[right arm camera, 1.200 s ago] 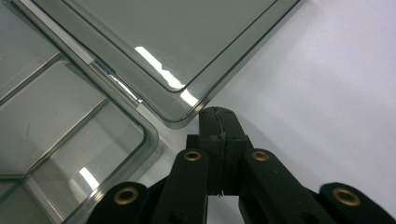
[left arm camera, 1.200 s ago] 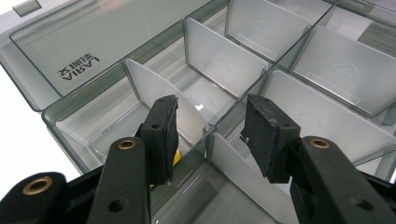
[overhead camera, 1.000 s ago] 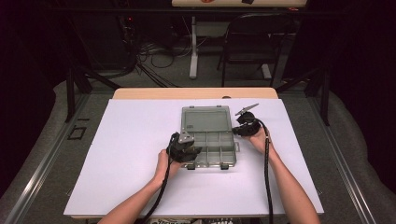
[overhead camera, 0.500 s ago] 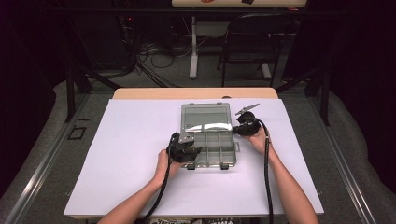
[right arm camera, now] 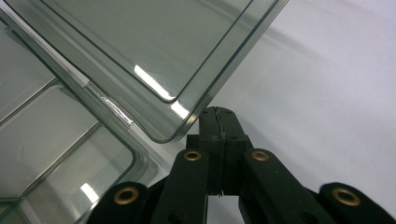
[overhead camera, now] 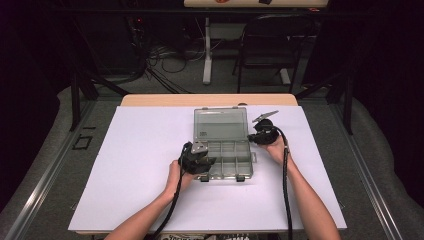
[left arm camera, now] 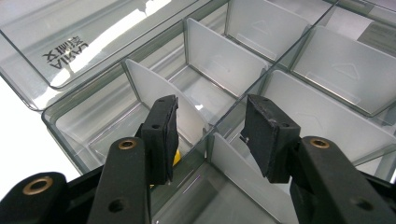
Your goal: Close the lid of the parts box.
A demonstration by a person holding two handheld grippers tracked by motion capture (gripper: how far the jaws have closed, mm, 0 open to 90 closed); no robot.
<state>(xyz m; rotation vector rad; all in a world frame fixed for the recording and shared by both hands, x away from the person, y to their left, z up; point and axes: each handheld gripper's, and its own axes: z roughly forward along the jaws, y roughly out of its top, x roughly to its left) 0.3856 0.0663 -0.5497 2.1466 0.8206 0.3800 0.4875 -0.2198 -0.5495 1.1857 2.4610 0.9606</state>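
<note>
A clear plastic organiser box (overhead camera: 227,156) lies on the white sheet, its lid (overhead camera: 220,122) swung open flat behind it. My left gripper (overhead camera: 210,162) is at the box's front left corner. In the left gripper view it (left arm camera: 212,135) stands open above the compartments. A white divider (left arm camera: 161,93) and a box wall run between the jaws, and the pads (left arm camera: 264,133) press on nothing. A bit of yellow (left arm camera: 176,157) peeks from behind the left jaw. My right gripper (overhead camera: 251,137) sits at the box's right side. It (right arm camera: 217,116) is shut with nothing in it, its tip just under the lid's corner (right arm camera: 187,126).
The white sheet (overhead camera: 140,165) covers most of the table, with a wooden edge (overhead camera: 210,100) at the back. Beyond the table stand a black chair (overhead camera: 270,45), a white post (overhead camera: 206,55) and loose cables on the floor. The person's forearms come in from the bottom.
</note>
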